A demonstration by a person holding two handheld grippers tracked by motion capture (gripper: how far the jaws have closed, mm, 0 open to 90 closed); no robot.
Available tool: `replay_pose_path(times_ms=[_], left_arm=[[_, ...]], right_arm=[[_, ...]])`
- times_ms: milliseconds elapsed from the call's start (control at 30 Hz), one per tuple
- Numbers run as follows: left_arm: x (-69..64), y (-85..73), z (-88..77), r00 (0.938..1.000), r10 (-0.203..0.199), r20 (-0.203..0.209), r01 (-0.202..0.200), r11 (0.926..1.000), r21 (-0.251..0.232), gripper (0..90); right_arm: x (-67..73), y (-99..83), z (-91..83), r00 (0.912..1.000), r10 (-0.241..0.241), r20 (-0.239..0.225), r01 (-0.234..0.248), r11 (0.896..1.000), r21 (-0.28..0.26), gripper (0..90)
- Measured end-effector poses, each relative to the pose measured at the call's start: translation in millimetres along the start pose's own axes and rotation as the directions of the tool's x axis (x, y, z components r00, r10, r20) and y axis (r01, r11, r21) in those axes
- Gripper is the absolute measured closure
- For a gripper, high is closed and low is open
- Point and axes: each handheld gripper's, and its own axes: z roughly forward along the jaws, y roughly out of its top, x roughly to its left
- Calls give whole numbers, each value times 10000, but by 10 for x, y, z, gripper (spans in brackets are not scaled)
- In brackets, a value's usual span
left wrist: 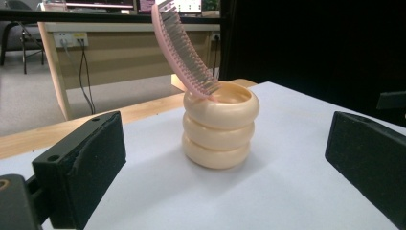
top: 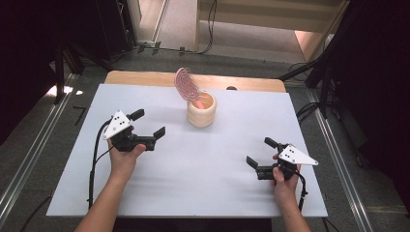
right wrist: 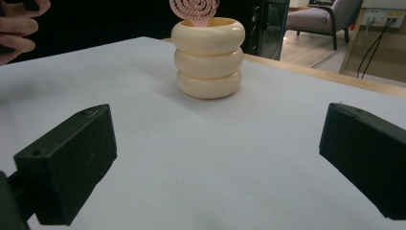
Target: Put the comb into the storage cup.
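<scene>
Pink hairbrush point(top: 186, 83) stands handle-down in a cream ribbed holder point(top: 201, 110) near the far middle of the white surface point(top: 193, 164); left gripper point(top: 149, 124) and right gripper point(top: 260, 151) have jaws wide, empty. Left gripper view: brush leans left from the holder point(left wrist: 219, 126). Right gripper view: holder point(right wrist: 208, 57) stands ahead between spread jaws.

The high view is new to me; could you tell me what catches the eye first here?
A cream ribbed holder stands near the far middle of the white table, with a pink hairbrush leaning out of it. Nearer the person, the left gripper and right gripper flank it, both open and empty.
</scene>
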Motion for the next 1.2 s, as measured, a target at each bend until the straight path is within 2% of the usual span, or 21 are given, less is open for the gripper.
replay_pose_path(times_ms=[333, 600, 667, 833, 1200], left_arm=[[-9, -169, -215, 9999, -84, -138, 85, 9999, 78, 8], [49, -294, -400, 9993, -257, -271, 263, 9994, 230, 7], [60, -310, -452, 9993, -136, -358, 147, 9994, 324, 7], [120, -368, -605, 9979, -375, -535, 389, 9989, 257, 7], [224, -499, -886, 9967, -334, -737, 373, 9979, 531, 6]], right_arm=[[2, -2, 1, 10000, -8, 8, 8, 10000, 17, 0], [9, 0, 3, 10000, 2, 30, -3, 10000, 26, 0], [10, 2, 2, 10000, -2, 43, 1, 10000, 10, 0], [3, 0, -5, 10000, -20, 34, 19, 10000, 12, 0], [2, -3, -17, 9997, -11, 249, 11, 10000, 6, 0]])
